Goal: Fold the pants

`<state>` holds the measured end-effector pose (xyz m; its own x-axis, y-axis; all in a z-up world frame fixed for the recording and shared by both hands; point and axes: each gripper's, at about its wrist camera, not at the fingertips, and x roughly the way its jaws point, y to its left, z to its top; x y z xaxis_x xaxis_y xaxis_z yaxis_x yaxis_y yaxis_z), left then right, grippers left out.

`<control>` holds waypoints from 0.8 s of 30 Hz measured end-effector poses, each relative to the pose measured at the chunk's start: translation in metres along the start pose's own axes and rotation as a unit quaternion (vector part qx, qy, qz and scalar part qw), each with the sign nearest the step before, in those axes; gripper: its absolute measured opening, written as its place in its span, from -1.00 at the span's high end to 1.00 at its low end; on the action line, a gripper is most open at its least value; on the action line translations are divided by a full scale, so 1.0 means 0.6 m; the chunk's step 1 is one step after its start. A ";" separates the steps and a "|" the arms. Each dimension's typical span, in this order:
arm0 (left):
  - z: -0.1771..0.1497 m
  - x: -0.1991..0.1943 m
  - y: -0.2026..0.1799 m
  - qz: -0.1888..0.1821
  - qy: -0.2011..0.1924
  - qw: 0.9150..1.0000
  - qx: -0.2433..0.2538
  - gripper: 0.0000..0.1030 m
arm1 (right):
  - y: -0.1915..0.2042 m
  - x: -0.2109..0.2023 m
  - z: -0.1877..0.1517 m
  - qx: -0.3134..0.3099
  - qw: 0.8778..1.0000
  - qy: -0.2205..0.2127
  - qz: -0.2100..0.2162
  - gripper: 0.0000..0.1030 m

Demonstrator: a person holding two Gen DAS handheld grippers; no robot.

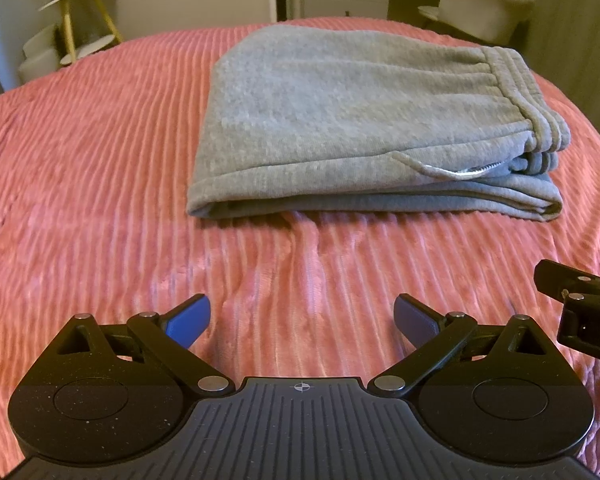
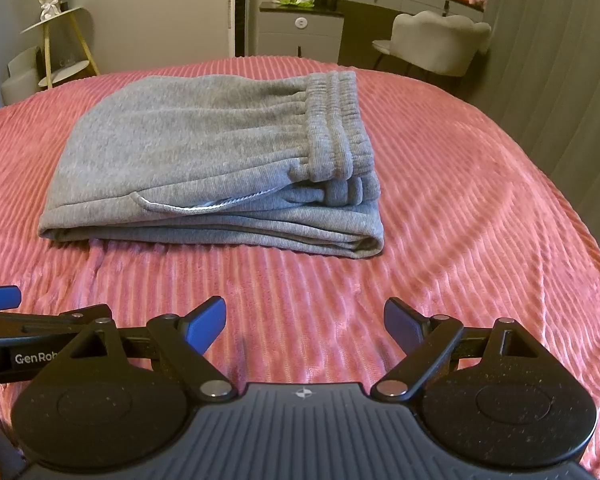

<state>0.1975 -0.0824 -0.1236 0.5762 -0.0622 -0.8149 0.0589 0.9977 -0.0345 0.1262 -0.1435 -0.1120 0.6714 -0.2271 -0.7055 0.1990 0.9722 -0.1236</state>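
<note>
Grey sweatpants (image 1: 340, 120) lie folded into a thick rectangle on the pink ribbed bedspread (image 1: 80, 200), with the elastic waistband on the right side and a pocket edge facing me. In the right wrist view the same pants (image 2: 204, 168) sit left of centre. My left gripper (image 1: 302, 320) is open, hovering over the bedspread well short of the pants, nothing between its blue pads. My right gripper (image 2: 305, 326) is open too, also clear of the pants. Each gripper shows at the edge of the other's view.
Beyond the bed stand a gold-legged side table (image 2: 60, 40) at the left, a grey cabinet (image 2: 300, 28) in the middle, and a pale upholstered chair (image 2: 440, 40) by a dressing table at the right. A grey curtain (image 2: 560, 100) hangs along the right side.
</note>
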 end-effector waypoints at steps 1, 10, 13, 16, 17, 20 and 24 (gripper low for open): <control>0.000 0.000 0.000 0.000 0.000 1.000 0.001 -0.96 | 0.000 0.000 0.000 0.000 1.000 0.000 0.000 -0.68; 0.000 0.001 0.000 -0.002 0.002 1.000 -0.001 -0.96 | 0.000 -0.001 0.000 -0.001 1.000 0.000 0.000 -0.68; 0.000 0.002 0.000 -0.001 0.004 1.000 -0.001 -0.96 | 0.000 -0.001 0.000 -0.002 1.000 0.000 0.000 -0.68; -0.001 0.002 -0.002 0.000 0.003 1.000 0.001 -0.96 | -0.001 -0.001 0.000 -0.001 1.000 0.000 0.000 -0.68; -0.001 0.002 -0.002 0.001 0.003 1.000 0.001 -0.96 | -0.001 0.000 -0.001 -0.001 1.000 0.001 0.000 -0.68; -0.002 0.003 -0.003 0.001 0.005 1.000 0.002 -0.96 | -0.002 0.000 -0.001 0.001 1.000 0.001 0.000 -0.68; -0.003 0.003 -0.004 0.002 0.003 1.000 0.003 -0.96 | -0.002 0.000 -0.001 0.000 1.000 0.002 0.000 -0.68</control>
<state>0.1971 -0.0847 -0.1259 0.5709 -0.0576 -0.8190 0.0619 0.9977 -0.0270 0.1253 -0.1448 -0.1123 0.6691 -0.2268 -0.7077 0.1994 0.9722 -0.1230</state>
